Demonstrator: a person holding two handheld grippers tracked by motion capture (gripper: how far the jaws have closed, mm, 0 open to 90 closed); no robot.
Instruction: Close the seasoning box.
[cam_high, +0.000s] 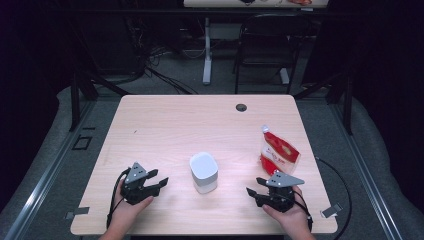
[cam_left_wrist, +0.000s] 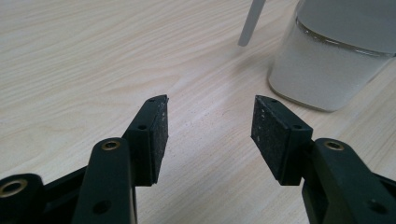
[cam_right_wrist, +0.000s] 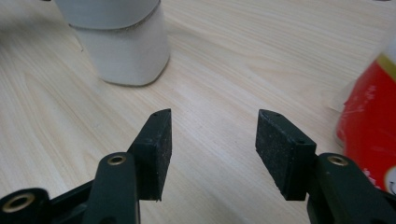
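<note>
A white lidded container (cam_high: 203, 172) stands upright near the middle front of the wooden table (cam_high: 165, 125). It appears at the upper right of the left gripper view (cam_left_wrist: 331, 60) and at the upper left of the right gripper view (cam_right_wrist: 121, 42). A red and white pouch (cam_high: 278, 150) stands at the right, also at the right edge of the right gripper view (cam_right_wrist: 371, 135). My left gripper (cam_high: 162, 184) rests left of the container, open and holding nothing (cam_left_wrist: 210, 135). My right gripper (cam_high: 252, 192) sits right of the container, below the pouch, open with nothing between its pads (cam_right_wrist: 212, 140).
A round cable hole (cam_high: 241, 107) sits near the table's far edge. Beyond the table stand a black chair (cam_high: 265, 45) and a white desk leg (cam_high: 207, 50) with cables on the floor. Grey tape marks (cam_high: 331, 210) lie at the front corners.
</note>
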